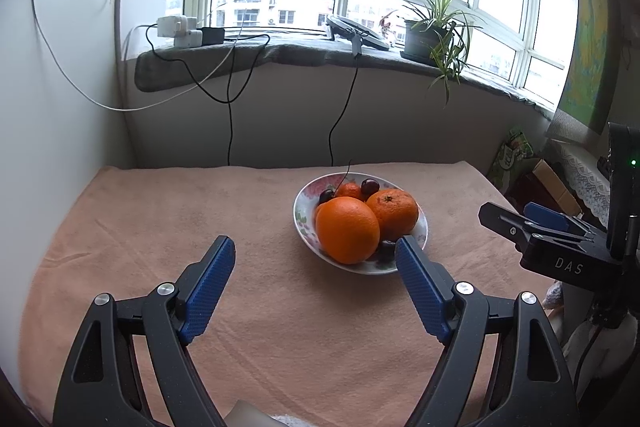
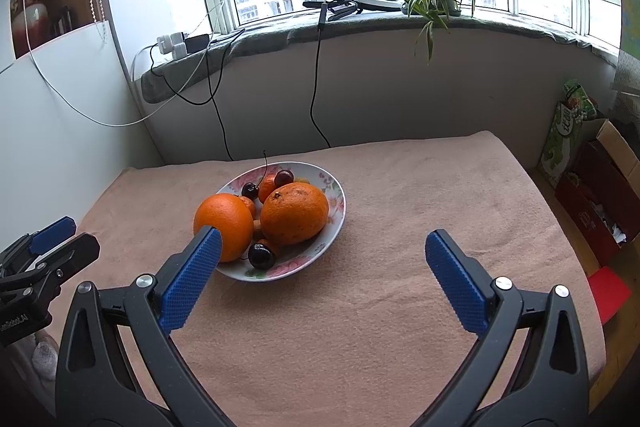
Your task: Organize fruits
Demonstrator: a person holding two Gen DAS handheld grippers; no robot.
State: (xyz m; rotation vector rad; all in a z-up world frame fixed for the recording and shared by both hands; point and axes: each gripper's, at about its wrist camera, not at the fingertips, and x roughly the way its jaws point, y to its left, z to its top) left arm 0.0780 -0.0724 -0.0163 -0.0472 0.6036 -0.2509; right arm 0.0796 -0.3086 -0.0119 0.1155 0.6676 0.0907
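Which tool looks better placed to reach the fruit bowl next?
Hard to call; slightly the right tool. Both are open and empty, and the bowl sits nearer its gap than the left tool's.

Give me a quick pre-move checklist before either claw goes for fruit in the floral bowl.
1. Left claw open and holding nothing: ok.
2. Right claw open and holding nothing: ok.
3. Floral bowl flat on the pink cloth: ok.
4. Smooth orange and rough-skinned orange on top, reachable: ok.
5. Cherries free to pick without nudging the oranges: cannot tell.
6. Destination container for sorted fruit in view: not ok, none visible.
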